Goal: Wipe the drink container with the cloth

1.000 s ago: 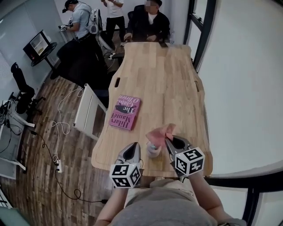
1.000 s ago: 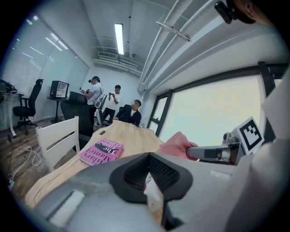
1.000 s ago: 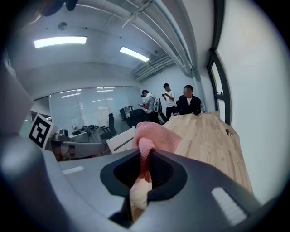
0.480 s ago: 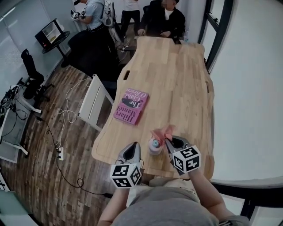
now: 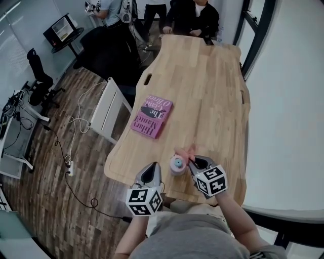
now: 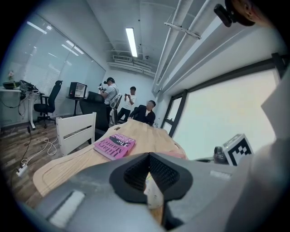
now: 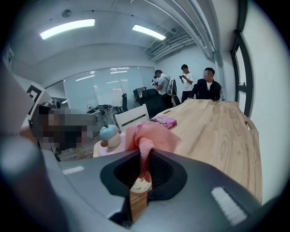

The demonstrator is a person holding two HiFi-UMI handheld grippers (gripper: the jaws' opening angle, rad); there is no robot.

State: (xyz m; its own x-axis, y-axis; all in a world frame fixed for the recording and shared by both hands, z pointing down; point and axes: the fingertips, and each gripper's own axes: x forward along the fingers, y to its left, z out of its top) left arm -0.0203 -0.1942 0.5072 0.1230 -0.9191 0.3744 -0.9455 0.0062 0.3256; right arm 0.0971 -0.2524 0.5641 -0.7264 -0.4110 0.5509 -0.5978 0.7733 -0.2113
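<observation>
The drink container (image 5: 177,165) is a small pink cup with a pale blue lid, standing near the table's front edge. In the right gripper view the container (image 7: 108,135) shows to the left of the jaws. My right gripper (image 5: 192,161) is shut on a pink mesh cloth (image 5: 188,151), which bunches up right beside the container's top. From the right gripper's own camera, the cloth (image 7: 148,135) rises out of the closed right gripper (image 7: 144,156). My left gripper (image 5: 154,167) is left of the container, apart from it. Its jaws in the left gripper (image 6: 148,157) view meet with nothing between them.
A pink book (image 5: 151,116) lies on the long wooden table (image 5: 207,86), left of centre. A white bench (image 5: 107,114) stands by the table's left side. A seated person (image 5: 195,15) is at the far end, others stand behind. Windows run along the right.
The head camera has shifted, so the table and book sit further up and right. The cloth in my right gripper now bunches closer against the container's top. The left gripper stays put.
</observation>
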